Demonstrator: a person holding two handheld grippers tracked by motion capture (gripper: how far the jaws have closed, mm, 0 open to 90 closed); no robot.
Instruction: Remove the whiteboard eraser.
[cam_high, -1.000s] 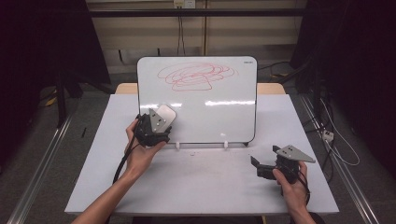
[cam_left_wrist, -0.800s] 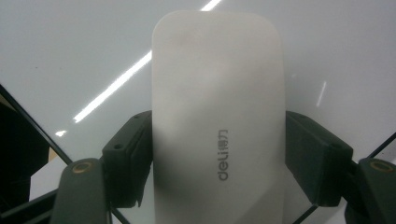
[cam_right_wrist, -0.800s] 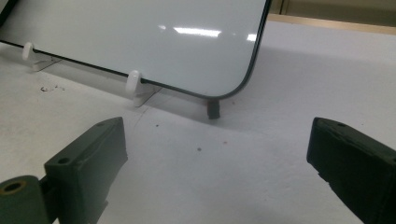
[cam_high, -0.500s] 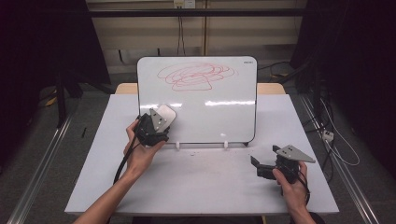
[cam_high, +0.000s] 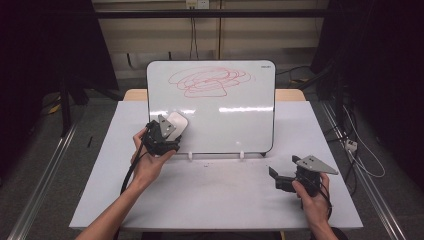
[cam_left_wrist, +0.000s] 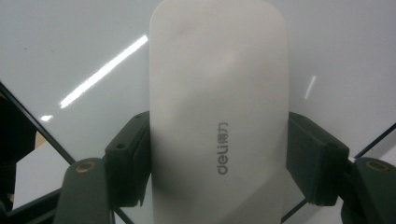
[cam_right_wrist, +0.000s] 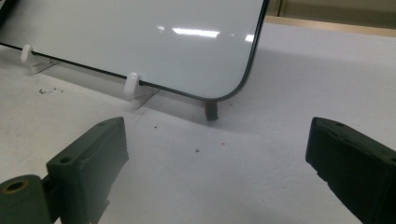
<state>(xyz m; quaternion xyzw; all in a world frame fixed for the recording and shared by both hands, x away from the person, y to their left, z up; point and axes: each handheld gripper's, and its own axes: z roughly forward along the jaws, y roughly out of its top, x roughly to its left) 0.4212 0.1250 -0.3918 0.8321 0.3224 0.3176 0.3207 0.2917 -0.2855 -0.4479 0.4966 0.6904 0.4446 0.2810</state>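
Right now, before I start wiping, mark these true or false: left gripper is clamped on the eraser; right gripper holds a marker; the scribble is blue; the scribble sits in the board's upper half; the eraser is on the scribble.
1. The left gripper is clamped on the eraser: true.
2. The right gripper holds a marker: false, its jaws stand open with nothing between them.
3. The scribble is blue: false, it is red.
4. The scribble sits in the upper half of the whiteboard: true.
5. The eraser is on the scribble: false, it is at the board's lower left, well below it.
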